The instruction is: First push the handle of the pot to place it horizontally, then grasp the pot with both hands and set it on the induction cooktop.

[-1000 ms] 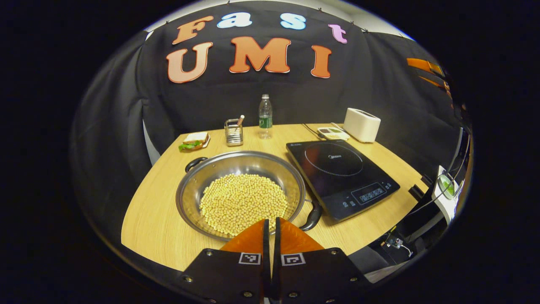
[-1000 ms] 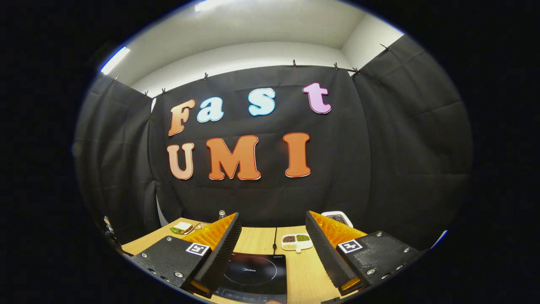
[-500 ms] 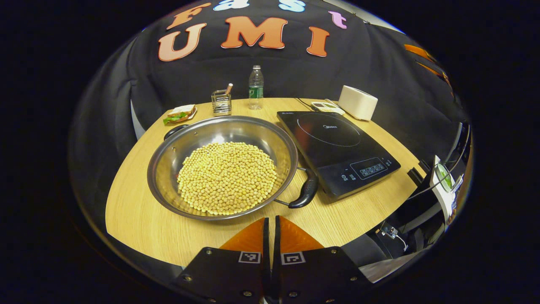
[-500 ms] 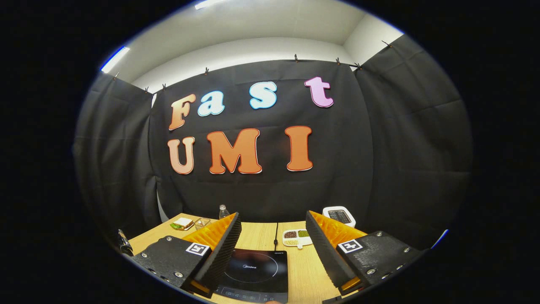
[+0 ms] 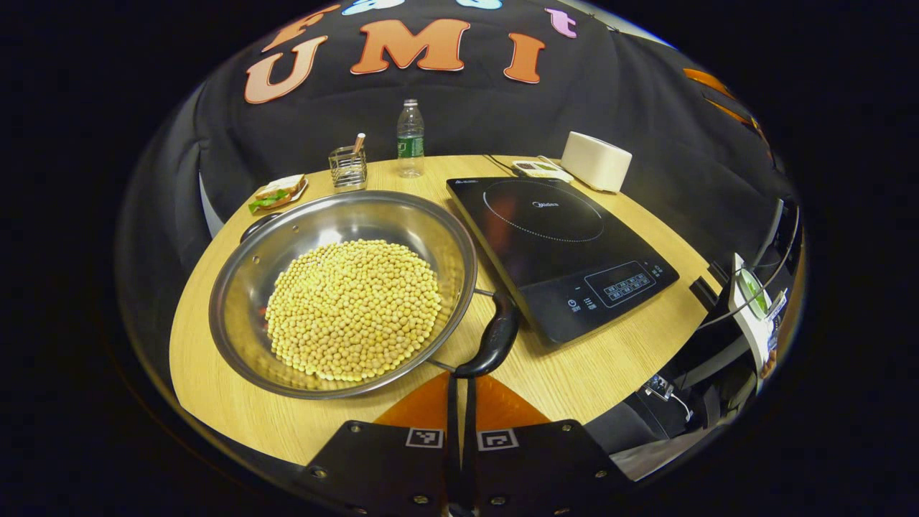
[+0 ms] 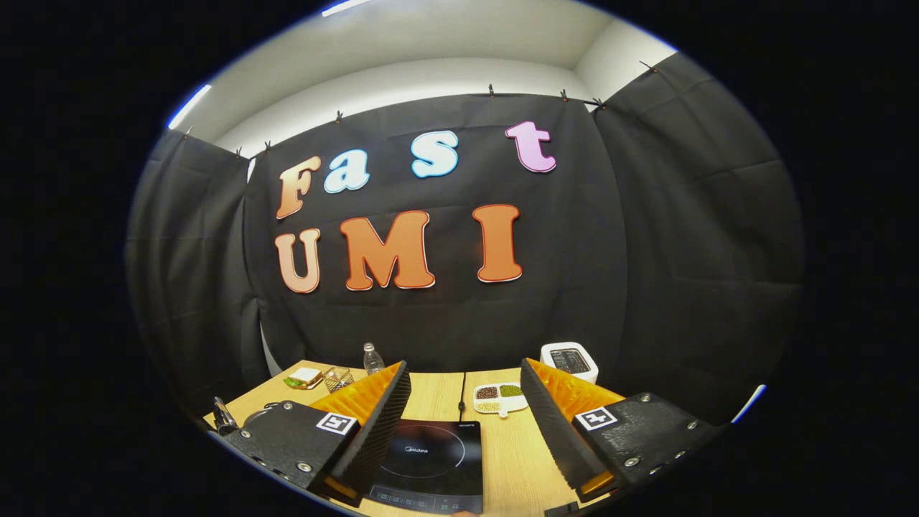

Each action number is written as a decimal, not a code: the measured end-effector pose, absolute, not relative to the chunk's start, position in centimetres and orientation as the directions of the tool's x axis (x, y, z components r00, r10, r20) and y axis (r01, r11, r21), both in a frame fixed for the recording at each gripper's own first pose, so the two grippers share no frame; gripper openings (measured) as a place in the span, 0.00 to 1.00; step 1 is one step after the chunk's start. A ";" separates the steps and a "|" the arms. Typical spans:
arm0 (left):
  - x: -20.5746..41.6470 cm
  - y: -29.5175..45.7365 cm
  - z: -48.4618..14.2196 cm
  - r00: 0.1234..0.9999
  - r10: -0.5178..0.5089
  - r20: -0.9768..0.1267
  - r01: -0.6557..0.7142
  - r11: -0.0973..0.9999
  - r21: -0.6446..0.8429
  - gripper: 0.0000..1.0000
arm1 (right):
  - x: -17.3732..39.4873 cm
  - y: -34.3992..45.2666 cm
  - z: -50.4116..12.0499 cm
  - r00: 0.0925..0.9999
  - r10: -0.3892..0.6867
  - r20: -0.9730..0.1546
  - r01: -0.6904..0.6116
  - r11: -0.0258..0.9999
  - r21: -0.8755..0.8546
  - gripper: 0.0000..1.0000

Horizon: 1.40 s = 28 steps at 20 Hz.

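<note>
The pot is shiny bare metal with a glossy black handle. The cooktop has a smooth, glossy black top, and the table looks like pale matt wood. The right gripper's fingers have ribbed matt black pads.

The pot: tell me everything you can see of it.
The pot is a wide, shallow pan of shiny steel, upright on the wooden table, left of the black induction cooktop. A mound of pale yellow beans covers its bottom. It has two black handles: the near handle, held on wire brackets, points toward the cooktop's front corner, and the far handle peeks past the rim. The shut left tool sits just at the near handle's end; whether they touch is unclear.
</note>
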State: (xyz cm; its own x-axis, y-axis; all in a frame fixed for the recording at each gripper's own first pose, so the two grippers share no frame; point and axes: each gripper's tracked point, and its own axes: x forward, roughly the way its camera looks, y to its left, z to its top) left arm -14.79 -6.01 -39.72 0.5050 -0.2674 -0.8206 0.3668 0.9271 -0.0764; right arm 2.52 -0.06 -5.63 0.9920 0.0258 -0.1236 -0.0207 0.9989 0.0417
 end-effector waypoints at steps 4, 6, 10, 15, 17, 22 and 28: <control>-14.0 -6.7 -39.9 0.501 -0.276 -0.820 0.370 0.925 -0.085 0.02 | 2.5 -0.8 -5.6 0.993 0.021 -0.114 -0.014 0.998 0.062 0.95; -13.5 -7.0 -40.0 0.496 -0.285 -0.820 0.361 0.927 -0.103 0.02 | 2.7 -0.9 -5.9 0.993 0.019 -0.120 -0.011 0.998 0.065 0.95; -12.6 -7.7 -40.3 0.492 -0.297 -0.818 0.363 0.924 -0.117 0.02 | 2.8 -1.1 -6.6 0.990 0.019 -0.139 -0.010 0.998 0.064 0.95; -11.5 -8.7 -40.8 0.491 -0.307 -0.815 0.364 0.922 -0.128 0.02 | 2.9 -1.4 -6.6 0.991 0.016 -0.136 -0.008 0.998 0.060 0.95; -11.2 -9.0 -41.0 0.491 -0.309 -0.814 0.366 0.922 -0.129 0.02 | 2.9 -1.6 -6.6 0.991 0.014 -0.135 -0.006 0.998 0.058 0.95; -10.0 -9.8 -41.4 0.490 -0.316 -0.812 0.360 0.922 -0.141 0.02 | 2.9 -1.5 -6.9 0.990 0.019 -0.143 -0.010 0.998 0.061 0.95; -9.0 -11.2 -42.0 0.485 -0.325 -0.812 0.364 0.919 -0.151 0.02 | 3.1 -1.4 -7.2 0.989 0.028 -0.143 -0.021 0.998 0.051 0.95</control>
